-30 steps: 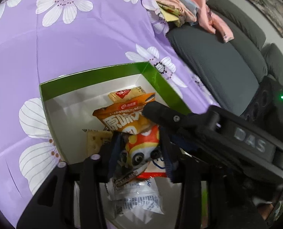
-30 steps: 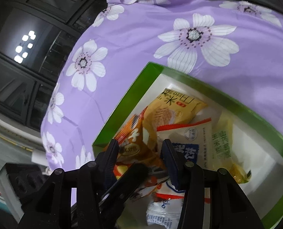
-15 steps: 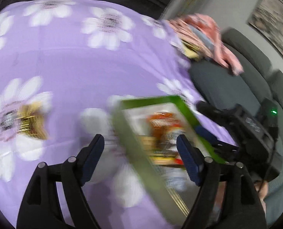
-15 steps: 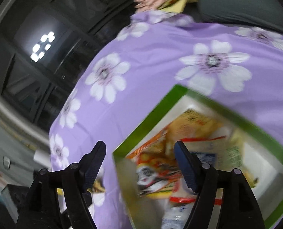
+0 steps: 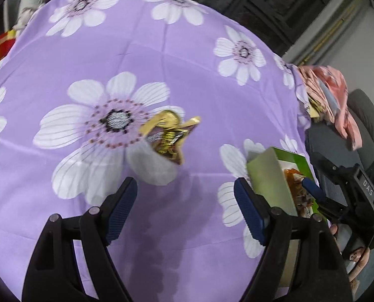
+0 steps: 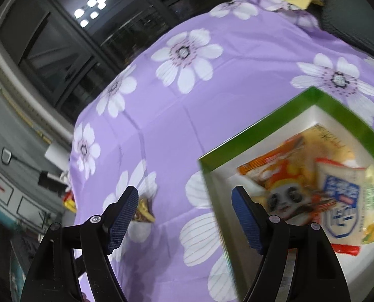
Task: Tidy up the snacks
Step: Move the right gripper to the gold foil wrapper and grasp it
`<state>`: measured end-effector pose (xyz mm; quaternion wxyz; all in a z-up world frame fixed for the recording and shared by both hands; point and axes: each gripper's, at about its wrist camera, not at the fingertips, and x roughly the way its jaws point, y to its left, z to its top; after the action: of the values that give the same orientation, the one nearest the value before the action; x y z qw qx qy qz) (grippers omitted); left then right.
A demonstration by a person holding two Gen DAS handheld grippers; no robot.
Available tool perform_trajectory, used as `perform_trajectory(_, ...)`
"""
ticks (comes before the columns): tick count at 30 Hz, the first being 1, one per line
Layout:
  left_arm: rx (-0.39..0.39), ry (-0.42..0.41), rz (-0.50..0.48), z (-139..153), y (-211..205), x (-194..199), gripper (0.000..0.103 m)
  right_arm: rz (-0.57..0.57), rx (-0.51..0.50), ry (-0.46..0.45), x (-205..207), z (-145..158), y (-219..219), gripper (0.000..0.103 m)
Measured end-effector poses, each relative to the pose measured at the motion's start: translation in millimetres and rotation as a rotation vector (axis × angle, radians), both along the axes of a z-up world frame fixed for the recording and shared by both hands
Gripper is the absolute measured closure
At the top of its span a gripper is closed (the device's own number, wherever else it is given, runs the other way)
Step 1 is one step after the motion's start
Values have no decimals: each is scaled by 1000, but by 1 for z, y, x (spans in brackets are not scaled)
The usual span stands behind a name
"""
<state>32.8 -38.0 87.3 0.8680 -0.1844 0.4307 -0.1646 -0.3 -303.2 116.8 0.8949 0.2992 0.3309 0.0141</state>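
While my left gripper (image 5: 185, 200) hangs over the purple flowered tablecloth (image 5: 141, 58), its jaws stand wide with nothing between them but bare cloth, and they have just been opening. Ahead of the fingertips lies a gold-wrapped snack (image 5: 170, 136), crumpled, resting on the petals of a big white flower print, clear of both fingers. Off to the right of that view sits the green box (image 5: 270, 176), its near wall tilted toward me, orange packets just visible inside. Beyond it I catch my right gripper (image 5: 310, 188), dark and angled over the box, with a bit of the hand below it. Now over to the right wrist view: my right gripper's (image 6: 185, 205) jaws are wide apart too, freshly opened and gripping nothing. Its left finger (image 6: 122, 216) stands in front of the gold-wrapped snack (image 6: 144, 212), which peeks out beside the pad on the cloth; I can't tell whether they touch. Its right finger is over the near corner of the green box (image 6: 260, 130). Inside the box lie an orange panda packet (image 6: 280, 181), a white and blue packet (image 6: 343, 201) overlapping it, and a yellow packet (image 6: 323, 141) toward the far corner, all a little blurred. Pink folded cloth (image 5: 330, 93) lies on the dark sofa (image 5: 370, 123) past the table's edge.
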Motion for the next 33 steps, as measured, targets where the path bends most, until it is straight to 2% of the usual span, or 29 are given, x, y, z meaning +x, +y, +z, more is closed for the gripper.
perform_trajectory(8,-10,40,32,-15,22,4,24,116,-24,38,16,-11,37,26)
perform_trajectory(10,-51,50,17,-21,26,7,23,148,-1,45,20,-14,43,26)
perform_trajectory(13,-67,67,30,-24,28,16,23,228,83,29,26,-17,52,26)
perform_trajectory(18,4,58,8,-22,18,44,23,270,78,85,54,-18,75,26)
perform_trajectory(21,32,45,-4,-24,14,62,23,309,128,137,82,-25,85,26)
perform_trajectory(24,67,60,-25,-29,12,80,23,345,76,168,109,-30,99,26)
perform_trajectory(27,43,43,-30,-31,13,90,23,364,50,196,131,-37,106,26)
perform_trajectory(33,18,68,-92,-47,7,99,23,407,93,218,157,-53,118,26)
